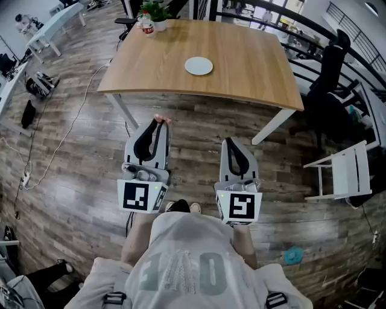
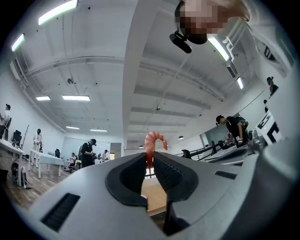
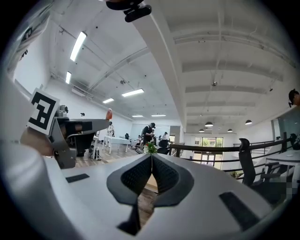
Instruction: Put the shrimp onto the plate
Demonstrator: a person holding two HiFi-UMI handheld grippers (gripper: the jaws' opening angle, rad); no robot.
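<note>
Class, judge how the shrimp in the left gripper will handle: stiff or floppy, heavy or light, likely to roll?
Probably fairly stiff: the shrimp stands curled, unsagging, above the left gripper. Likely light: a narrow pinch at one end holds it. Its curved shape probably won't roll far.

**Much of the shrimp out of sight**

In the left gripper view the pink curled shrimp (image 2: pixel 151 144) showed only its upper curl. The rest was pinched out of sight between the closed jaws of the left gripper (image 2: pixel 150 157). In the head view it was a pink speck at those jaw tips, too small to show any shape.

The pale wooden table (image 2: pixel 154 193) appeared there only as a sliver through the gap under the jaws.

At the tabletop's far edge in the head view, the green potted plant (image 1: pixel 155 11) was cut off by the picture's top edge. The small red-topped container (image 1: pixel 146 25) beside it was too small to identify.

In the right gripper view the plant's leaves peeked over the joined tips of the right gripper (image 3: pixel 151 157), and its pot was hidden.
</note>
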